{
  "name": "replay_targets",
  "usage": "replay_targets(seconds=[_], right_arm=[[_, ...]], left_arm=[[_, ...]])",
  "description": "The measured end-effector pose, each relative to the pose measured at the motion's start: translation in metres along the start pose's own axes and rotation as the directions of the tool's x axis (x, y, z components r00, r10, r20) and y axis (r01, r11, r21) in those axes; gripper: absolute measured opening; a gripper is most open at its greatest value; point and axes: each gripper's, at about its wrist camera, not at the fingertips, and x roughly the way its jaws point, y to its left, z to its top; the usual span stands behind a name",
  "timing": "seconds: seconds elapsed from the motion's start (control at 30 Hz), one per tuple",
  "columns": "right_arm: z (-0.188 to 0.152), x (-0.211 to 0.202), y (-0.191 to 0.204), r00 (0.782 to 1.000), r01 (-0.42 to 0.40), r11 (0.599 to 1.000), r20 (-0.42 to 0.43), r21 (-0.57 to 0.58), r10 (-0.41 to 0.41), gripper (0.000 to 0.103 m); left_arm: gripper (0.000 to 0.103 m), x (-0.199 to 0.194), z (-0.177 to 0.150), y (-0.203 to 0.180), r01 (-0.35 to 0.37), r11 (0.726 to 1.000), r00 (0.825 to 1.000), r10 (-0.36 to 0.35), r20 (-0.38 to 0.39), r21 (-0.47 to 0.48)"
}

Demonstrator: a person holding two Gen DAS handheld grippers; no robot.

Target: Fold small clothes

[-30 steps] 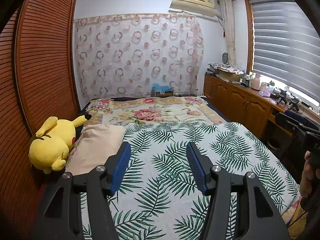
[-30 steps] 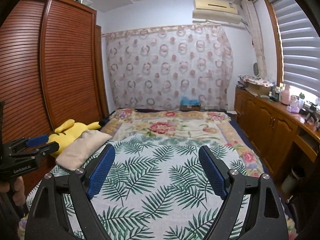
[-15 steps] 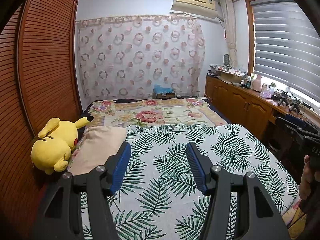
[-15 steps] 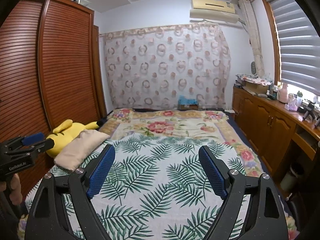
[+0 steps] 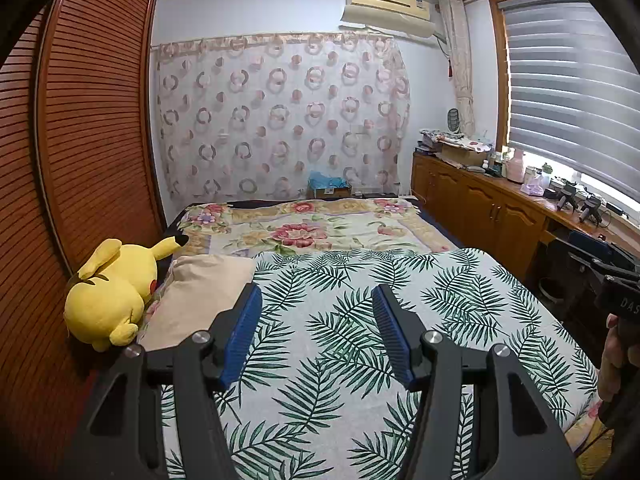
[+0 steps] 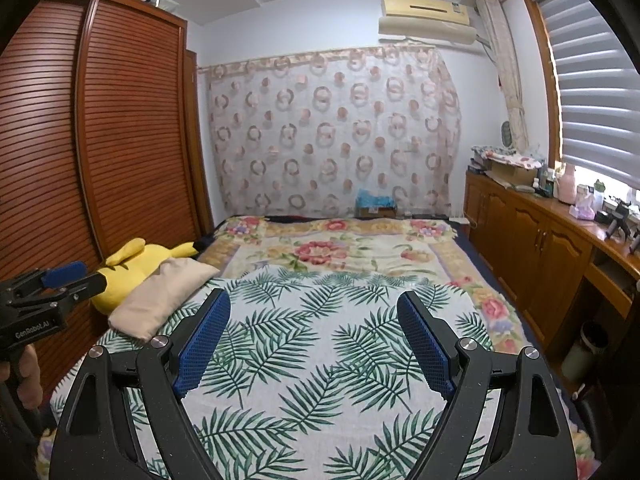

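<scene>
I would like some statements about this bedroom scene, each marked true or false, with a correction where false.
1. Both grippers are open and hold nothing. True: left gripper, right gripper.
2. The yellow plush toy lies beside the beige pillow. True.
3. A folded shirt lies on the palm-leaf sheet. False: no clothing shows on it.
4. The air conditioner stands on the floor. False: it is mounted high on the wall.

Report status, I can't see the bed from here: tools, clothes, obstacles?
Left tool open, right tool open, both empty. No clothes visible on leaf-print sheet. Pillow and plush at bed's left edge.
</scene>
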Motion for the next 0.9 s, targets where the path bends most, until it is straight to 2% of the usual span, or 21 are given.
replay_targets(seconds=[0.9], right_arm=[[-0.0027,0.0003,-0.0013,1.000,-0.004,1.000,-0.004,0.005,0.004,0.087]], left_arm=[[0.058,-0.0011,-0.0014,-0.0003,0.000,1.000,1.000,0.000,0.000,0.001]])
